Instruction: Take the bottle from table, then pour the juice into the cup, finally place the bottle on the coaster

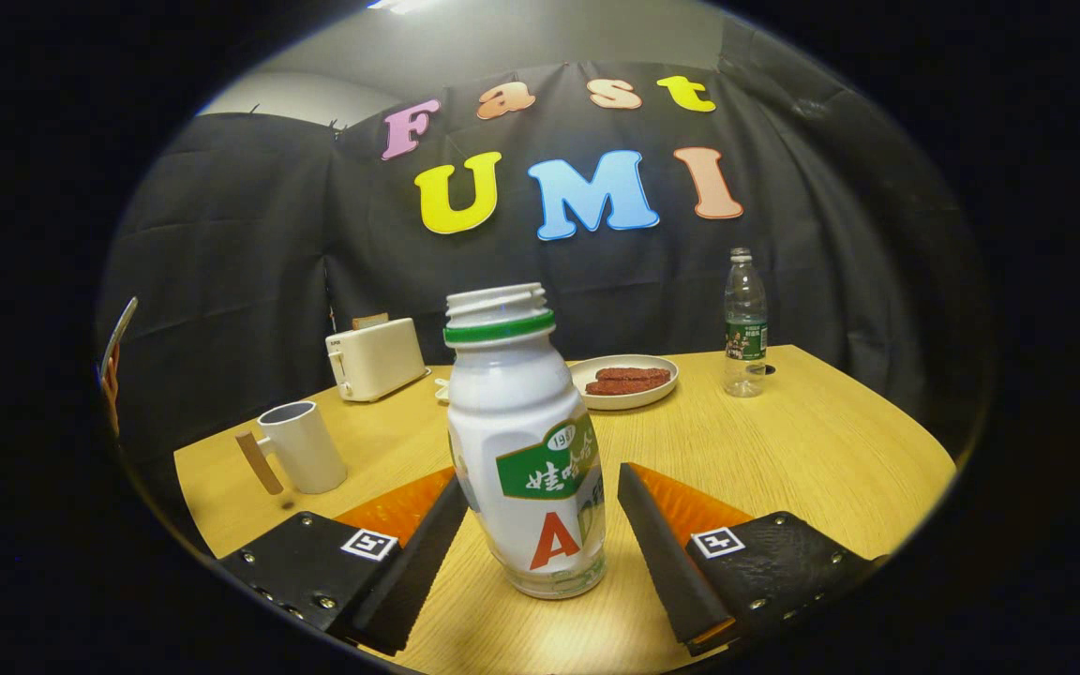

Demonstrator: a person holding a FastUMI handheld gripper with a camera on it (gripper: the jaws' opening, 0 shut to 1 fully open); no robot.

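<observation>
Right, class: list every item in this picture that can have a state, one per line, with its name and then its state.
White plastic juice bottle: uncapped, upright on the table, between the jaws.
Gripper: open, left jaw close to the bottle, right jaw apart from it.
White mug with wooden handle: upright, contents not visible.
White toaster: bread in its slot.
White plate: holds brown slices.
Clear water bottle: upright, capped.
</observation>
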